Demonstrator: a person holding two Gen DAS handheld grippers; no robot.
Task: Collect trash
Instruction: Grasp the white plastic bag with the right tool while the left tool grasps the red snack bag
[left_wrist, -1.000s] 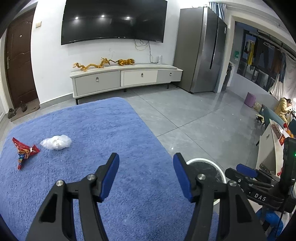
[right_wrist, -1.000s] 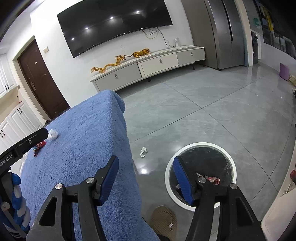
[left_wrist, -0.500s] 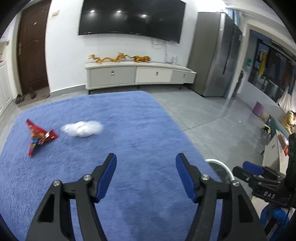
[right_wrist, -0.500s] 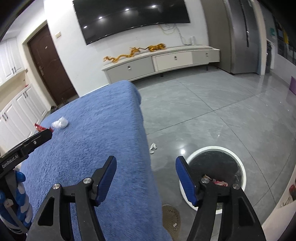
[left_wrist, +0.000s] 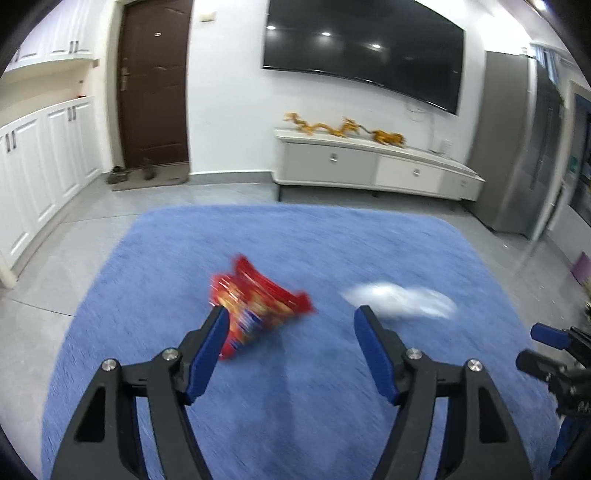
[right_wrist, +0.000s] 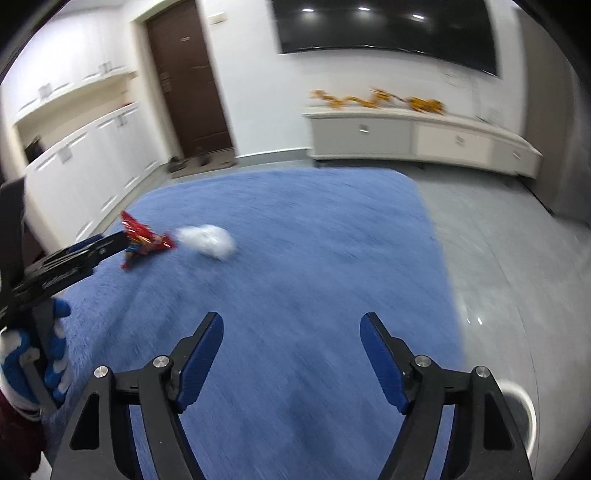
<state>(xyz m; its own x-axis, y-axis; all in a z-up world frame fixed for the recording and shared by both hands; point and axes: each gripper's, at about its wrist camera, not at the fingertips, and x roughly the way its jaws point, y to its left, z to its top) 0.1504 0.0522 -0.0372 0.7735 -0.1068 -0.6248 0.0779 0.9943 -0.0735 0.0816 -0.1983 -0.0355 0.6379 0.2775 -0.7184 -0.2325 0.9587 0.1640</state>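
Your left gripper (left_wrist: 290, 319) has its jaws wide apart and holds nothing. It hangs over the blue cloth (left_wrist: 332, 251) that covers the table. The red snack wrapper (left_wrist: 255, 297) lies on the cloth just ahead of the left jaw; its lower end reaches behind that jaw's tip, and the rest spreads toward the gap between the jaws. The picture is blurred, so I cannot tell whether the jaw touches the wrapper. The white crumpled tissue (left_wrist: 400, 299) lies just ahead of the right jaw, a little to its outer side, apart from the wrapper.

Your right gripper (right_wrist: 291, 323) also has its jaws wide apart and empty, over the same blue cloth (right_wrist: 314, 258). From its camera, the wrapper (right_wrist: 146, 240) and the tissue (right_wrist: 207, 240) are far ahead and to the left of the left jaw, lying close beside each other. The left gripper (right_wrist: 110, 242) comes in from the left edge there, with its tip at the wrapper. Behind the right jaw, low at the right edge, you see a part of the white rim of the trash bin (right_wrist: 524, 406) on the grey floor (right_wrist: 498, 258).
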